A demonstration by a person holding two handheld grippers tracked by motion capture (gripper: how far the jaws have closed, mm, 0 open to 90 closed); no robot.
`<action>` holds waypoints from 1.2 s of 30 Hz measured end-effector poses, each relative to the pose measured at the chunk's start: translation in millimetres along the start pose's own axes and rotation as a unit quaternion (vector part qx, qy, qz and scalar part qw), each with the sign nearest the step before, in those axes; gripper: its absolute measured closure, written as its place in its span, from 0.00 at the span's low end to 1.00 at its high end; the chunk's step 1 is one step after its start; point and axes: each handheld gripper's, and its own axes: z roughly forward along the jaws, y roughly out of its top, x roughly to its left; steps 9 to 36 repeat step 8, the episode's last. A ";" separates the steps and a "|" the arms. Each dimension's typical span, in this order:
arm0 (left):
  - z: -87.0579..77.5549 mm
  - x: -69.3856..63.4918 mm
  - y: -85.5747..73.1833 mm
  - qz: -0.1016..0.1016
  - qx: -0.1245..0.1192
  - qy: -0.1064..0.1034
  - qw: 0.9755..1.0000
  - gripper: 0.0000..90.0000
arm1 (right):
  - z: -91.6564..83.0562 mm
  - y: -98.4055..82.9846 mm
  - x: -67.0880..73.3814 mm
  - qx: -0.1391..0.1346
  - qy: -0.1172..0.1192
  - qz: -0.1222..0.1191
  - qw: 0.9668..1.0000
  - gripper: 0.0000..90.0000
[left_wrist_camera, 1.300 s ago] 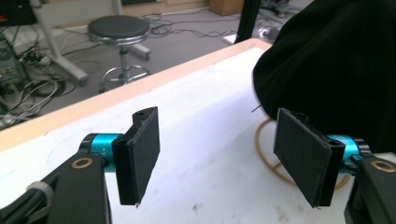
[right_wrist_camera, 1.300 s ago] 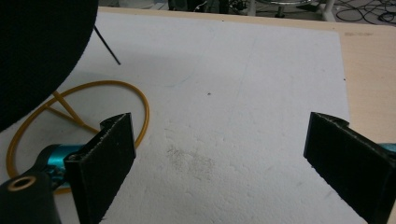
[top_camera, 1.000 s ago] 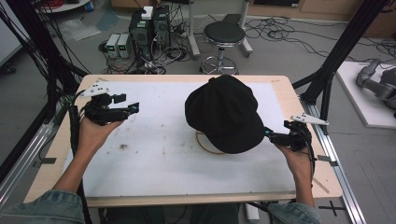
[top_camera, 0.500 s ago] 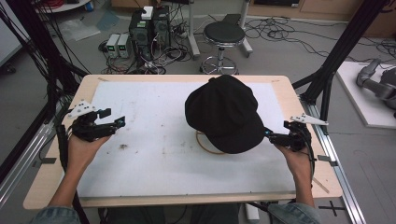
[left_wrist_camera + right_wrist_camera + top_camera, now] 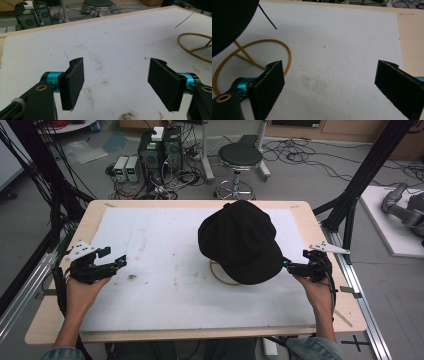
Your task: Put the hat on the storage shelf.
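A black cap (image 5: 240, 240) sits on top of a yellow wire stand whose ring (image 5: 219, 276) rests on the white mat (image 5: 165, 235). My left gripper (image 5: 115, 257) is held open over the mat's left side, well away from the cap. The left gripper view has its jaws wide apart (image 5: 117, 75) with nothing between them and the ring (image 5: 193, 34) at far right. Just right of the cap's brim, my right gripper (image 5: 289, 266) is open too. Its own view shows empty jaws (image 5: 332, 75), the cap (image 5: 229, 20) and the stand (image 5: 244, 51) at left.
The mat covers a wooden table (image 5: 327, 270) and carries some dirt smudges (image 5: 132, 277). Behind the table stand a round stool (image 5: 240, 157) and computer boxes (image 5: 160, 145) among floor cables. Black frame posts (image 5: 360, 185) flank the table.
My left gripper has drawn back to the left and toward the person, away from the cap. The right gripper and the cap have stayed put.
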 end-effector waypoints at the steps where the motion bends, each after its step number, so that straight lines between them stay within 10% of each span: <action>1: -0.2 1.3 -1.7 0.001 0.004 -0.001 1.000 0.33 | 0.3 0.1 -0.2 0.000 0.000 -0.003 1.000 0.10; 36: 0.4 4.2 -6.0 0.001 0.010 0.001 1.000 0.33 | 2.0 0.1 0.5 0.002 0.000 -0.004 1.000 0.10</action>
